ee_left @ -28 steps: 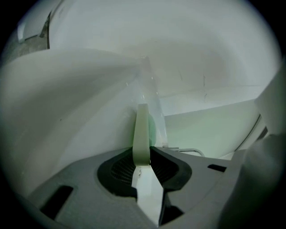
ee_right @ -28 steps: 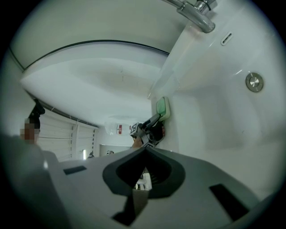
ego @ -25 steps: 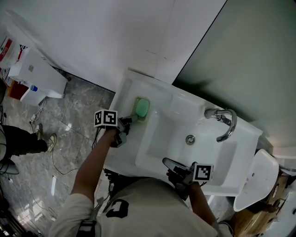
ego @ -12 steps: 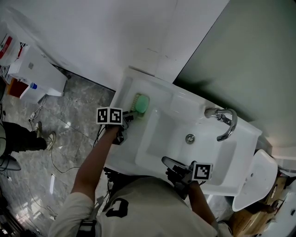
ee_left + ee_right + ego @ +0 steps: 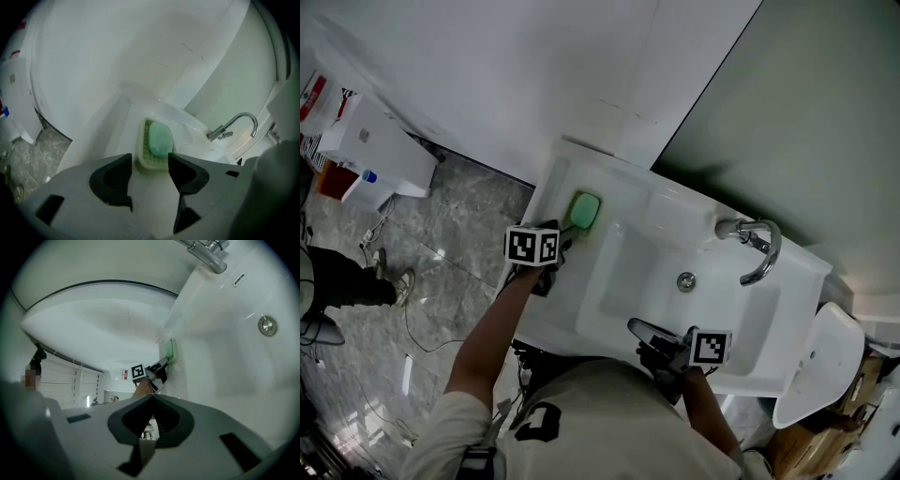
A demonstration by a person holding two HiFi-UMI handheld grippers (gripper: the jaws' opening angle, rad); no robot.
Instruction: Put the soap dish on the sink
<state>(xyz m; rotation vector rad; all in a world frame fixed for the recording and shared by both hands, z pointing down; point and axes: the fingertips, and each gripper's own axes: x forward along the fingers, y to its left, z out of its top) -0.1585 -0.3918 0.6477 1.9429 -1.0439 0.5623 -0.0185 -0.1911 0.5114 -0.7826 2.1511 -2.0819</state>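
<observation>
Left claw [image 5: 150, 157], just opening, is releasing the cream ribbed plastic soap dish [image 5: 143, 140] between its jaws: probably light, rigid; grip long sides.

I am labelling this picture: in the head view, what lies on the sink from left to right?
Soap dish holding green soap → drain → faucet.

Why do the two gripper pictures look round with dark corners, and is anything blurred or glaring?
Left gripper view: a wide-angle lens bows the sink and blackens the corners; the soap dish stays fairly sharp. Right gripper view: same bowing, pale surfaces washed out. Head view: straighter lines, even light, a faint shadow on the wall above the faucet.
</observation>
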